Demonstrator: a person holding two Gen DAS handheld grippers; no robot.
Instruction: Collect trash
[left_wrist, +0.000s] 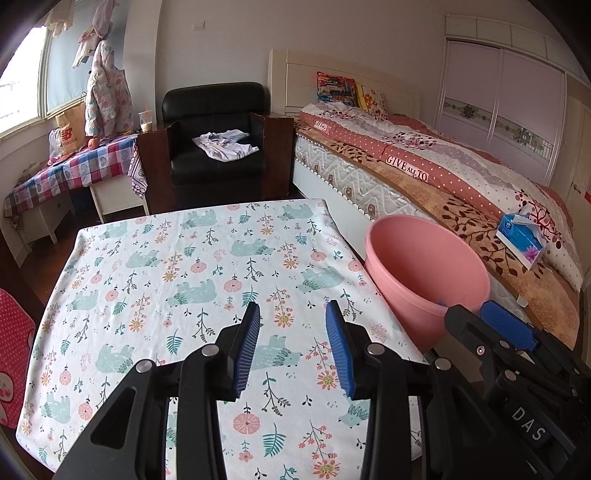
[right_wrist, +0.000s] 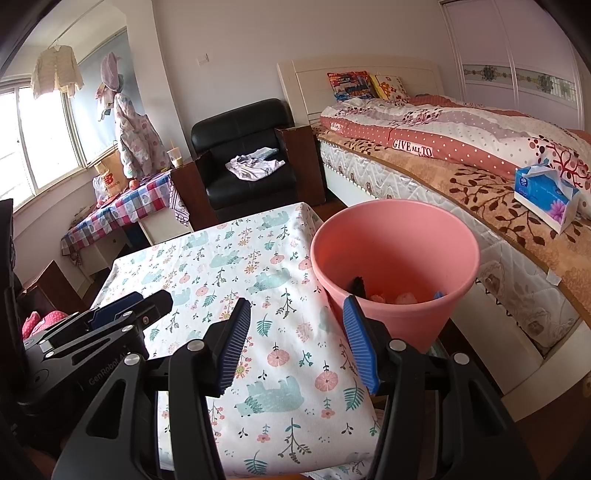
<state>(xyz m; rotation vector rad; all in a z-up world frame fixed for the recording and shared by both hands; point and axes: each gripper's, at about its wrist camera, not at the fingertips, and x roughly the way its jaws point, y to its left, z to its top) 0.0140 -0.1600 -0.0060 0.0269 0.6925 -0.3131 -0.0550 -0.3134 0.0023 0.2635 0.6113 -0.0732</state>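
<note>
Left gripper (left_wrist: 291, 314): fingers apart, nothing between them, held over the surface (left_wrist: 184, 258), which carries a white cloth printed with bears and flowers.
Right gripper (right_wrist: 297, 310): fingers apart, nothing between them, at the surface's right edge, just before the bin.
Bin (right_wrist: 395, 251): pink plastic, round, tapering downward, upright between the surface and the bed (right_wrist: 480, 177).
Trash (right_wrist: 406, 297): pale crumpled pieces, a dark piece and a blue scrap at the bin's bottom.
Tissue box (right_wrist: 543, 199): blue, on the bed's near edge.
Left wrist view only: bin wall and rim (left_wrist: 424, 258); contents mostly hidden.
Right wrist view only: the bin's interior; the left gripper seen from the side.
</note>
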